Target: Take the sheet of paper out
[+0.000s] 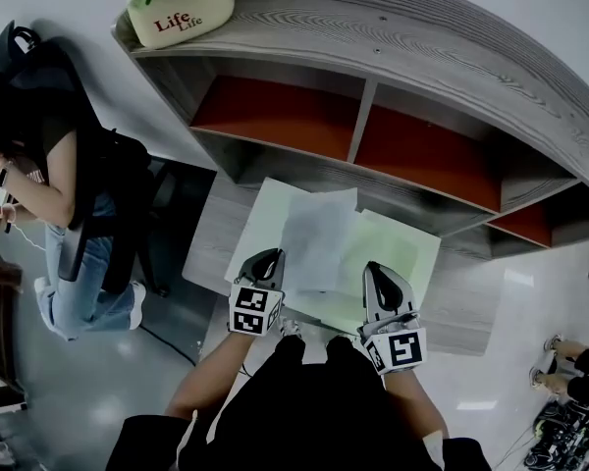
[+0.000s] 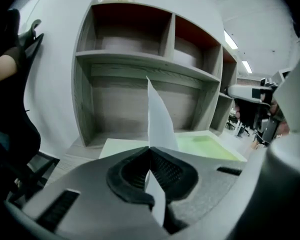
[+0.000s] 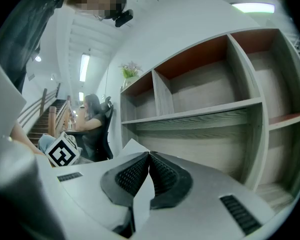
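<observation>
A white sheet of paper [image 1: 319, 235] stands lifted over a pale green folder [image 1: 404, 253] that lies on the grey desk in front of the shelf. My left gripper [image 1: 267, 261] is shut on the sheet's near left edge. In the left gripper view the sheet [image 2: 158, 118] rises edge-on from between the closed pads of that gripper [image 2: 150, 149], with the folder [image 2: 205, 145] lying behind it. My right gripper [image 1: 381, 275] is at the folder's near edge. In the right gripper view its jaws [image 3: 149, 154] are shut on a thin pale leaf [image 3: 141, 199], apparently the folder's cover.
A grey shelf unit [image 1: 402, 77] with red-backed compartments stands behind the desk, and a planter [image 1: 182, 10] sits on its top. A person [image 1: 69, 184] sits at the left by a black chair. Someone's shoes [image 1: 558, 359] show at the right on the floor.
</observation>
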The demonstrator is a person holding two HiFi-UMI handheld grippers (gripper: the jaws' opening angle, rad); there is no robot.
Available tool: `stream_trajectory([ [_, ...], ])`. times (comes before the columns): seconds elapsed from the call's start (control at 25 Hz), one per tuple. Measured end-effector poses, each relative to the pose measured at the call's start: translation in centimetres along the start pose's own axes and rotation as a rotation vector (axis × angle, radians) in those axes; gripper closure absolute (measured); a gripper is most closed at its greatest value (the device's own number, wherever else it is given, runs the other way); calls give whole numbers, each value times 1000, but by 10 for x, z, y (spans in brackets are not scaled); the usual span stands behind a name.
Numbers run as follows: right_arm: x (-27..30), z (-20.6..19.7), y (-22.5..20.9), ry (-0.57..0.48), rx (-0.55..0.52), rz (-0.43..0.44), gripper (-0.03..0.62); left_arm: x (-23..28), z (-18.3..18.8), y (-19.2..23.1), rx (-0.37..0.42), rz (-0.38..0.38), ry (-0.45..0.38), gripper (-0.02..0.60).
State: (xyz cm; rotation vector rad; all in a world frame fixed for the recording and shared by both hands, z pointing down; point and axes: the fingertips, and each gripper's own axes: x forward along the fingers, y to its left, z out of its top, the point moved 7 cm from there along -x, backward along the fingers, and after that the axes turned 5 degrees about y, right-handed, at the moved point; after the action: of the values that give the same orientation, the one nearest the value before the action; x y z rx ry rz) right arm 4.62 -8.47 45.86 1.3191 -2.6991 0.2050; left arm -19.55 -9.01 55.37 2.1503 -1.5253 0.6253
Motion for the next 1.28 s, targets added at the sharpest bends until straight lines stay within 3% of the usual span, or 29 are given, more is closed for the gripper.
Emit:
stream_trajectory([
  [0.32,0,11,11,-36,-22,-12,571,-53,25,-4,57,19,-191,575],
  [0.84,-4,46,13,-123,-76,-43,571,-119,85,-16,125,27,-411,575],
  [1.28,-30,97,1,-249,-107,-75,571,-134,120,-24,50,2,-489,575],
])
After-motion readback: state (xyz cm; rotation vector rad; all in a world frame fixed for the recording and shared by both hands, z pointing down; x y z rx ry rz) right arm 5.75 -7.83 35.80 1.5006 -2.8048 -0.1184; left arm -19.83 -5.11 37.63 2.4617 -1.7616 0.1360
